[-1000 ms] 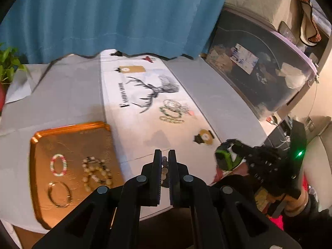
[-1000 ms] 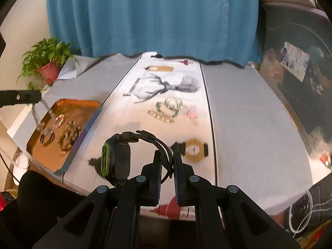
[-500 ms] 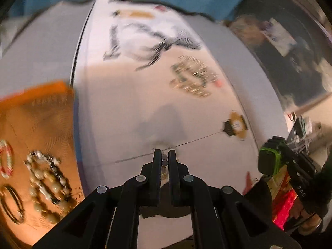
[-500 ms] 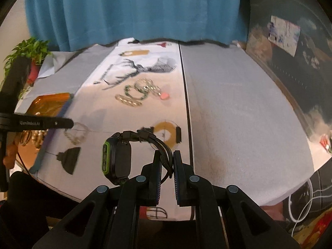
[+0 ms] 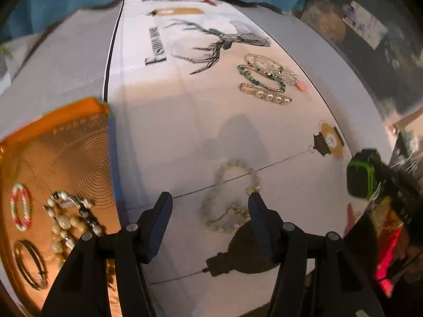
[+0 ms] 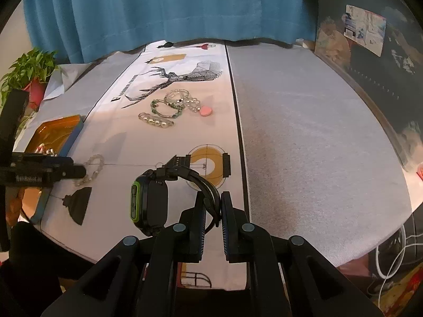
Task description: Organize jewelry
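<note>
Left gripper: its jaws are opening; the 2 fingers are standing apart and are pressing on nothing
Pale bead bracelet: it is lying flat on the white table runner, between and just ahead of the left fingertips, near the right finger; whether it is touching that finger I cannot tell
Left gripper pose: it is pointing steeply down at the runner, beside the orange tray
Orange tray: it is sitting at the left of the runner and is holding a pink and white bracelet, a cream bead bracelet and a dark bangle
Right gripper: it is clenched on the black strap of the smartwatch
Smartwatch: black with a green edge, it is hanging to the left of the right fingers, above the runner
Right gripper pose: it is tilting down toward the near edge of the table
Jewelry pile: green, pearl and clear bead pieces are lying together farther up the runner, well apart from both grippers, just below the printed deer
</note>
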A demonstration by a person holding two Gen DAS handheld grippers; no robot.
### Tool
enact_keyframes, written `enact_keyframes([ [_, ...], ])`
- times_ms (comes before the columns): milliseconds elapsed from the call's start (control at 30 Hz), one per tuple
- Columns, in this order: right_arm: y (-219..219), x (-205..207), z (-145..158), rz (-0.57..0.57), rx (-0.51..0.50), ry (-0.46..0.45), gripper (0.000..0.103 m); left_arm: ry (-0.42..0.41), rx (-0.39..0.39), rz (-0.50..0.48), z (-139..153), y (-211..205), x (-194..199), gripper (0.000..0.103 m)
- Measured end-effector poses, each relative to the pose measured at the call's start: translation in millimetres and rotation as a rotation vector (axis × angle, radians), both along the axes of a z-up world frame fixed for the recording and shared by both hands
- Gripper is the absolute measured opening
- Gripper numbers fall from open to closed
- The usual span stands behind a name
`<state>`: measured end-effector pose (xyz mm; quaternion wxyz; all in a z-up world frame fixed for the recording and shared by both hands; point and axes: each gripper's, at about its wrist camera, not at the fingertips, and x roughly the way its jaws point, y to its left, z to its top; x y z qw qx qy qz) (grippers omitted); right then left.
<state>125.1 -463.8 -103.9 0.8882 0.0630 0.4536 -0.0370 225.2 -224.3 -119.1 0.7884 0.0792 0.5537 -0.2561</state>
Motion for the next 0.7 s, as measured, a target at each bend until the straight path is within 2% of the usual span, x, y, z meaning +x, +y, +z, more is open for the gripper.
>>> enact_keyframes([
  [33,-1.2,2.1,-2.4,-0.006,-0.003,0.004,0.012,-0.033,0.038,0.004,-0.4,-2.1,-2.1,0.040],
  [67,-2.3,4.3,-5.1,-0.012,-0.004,0.010,0.012,-0.070,0.083,0.004,-0.8,-4.4,-4.0,0.016],
  [100,-3.4,5.9,-7.1,-0.016,-0.002,0.015,0.012,-0.089,0.106,-0.012,-1.1,-6.5,-5.0,0.004],
  [167,-4.6,8.9,-11.2,-0.024,0.004,0.027,0.012,-0.060,0.090,0.009,-0.9,-3.6,-3.7,0.004],
  [233,-4.8,9.8,-11.3,-0.026,0.006,0.029,0.012,-0.079,0.082,0.023,5.7,-0.1,-5.9,0.004],
  [300,-5.3,9.9,-9.7,-0.026,0.004,0.022,0.012,-0.103,0.041,0.041,24.5,8.8,-11.6,0.004],
  [500,5.5,5.7,14.1,-0.034,-0.004,-0.025,0.012,-0.221,0.004,0.075,83.8,28.8,-41.1,0.004],
  [700,47.9,-20.9,56.0,0.034,-0.006,-0.108,0.012,-0.347,-0.020,0.104,124.6,48.8,-83.7,0.004],
])
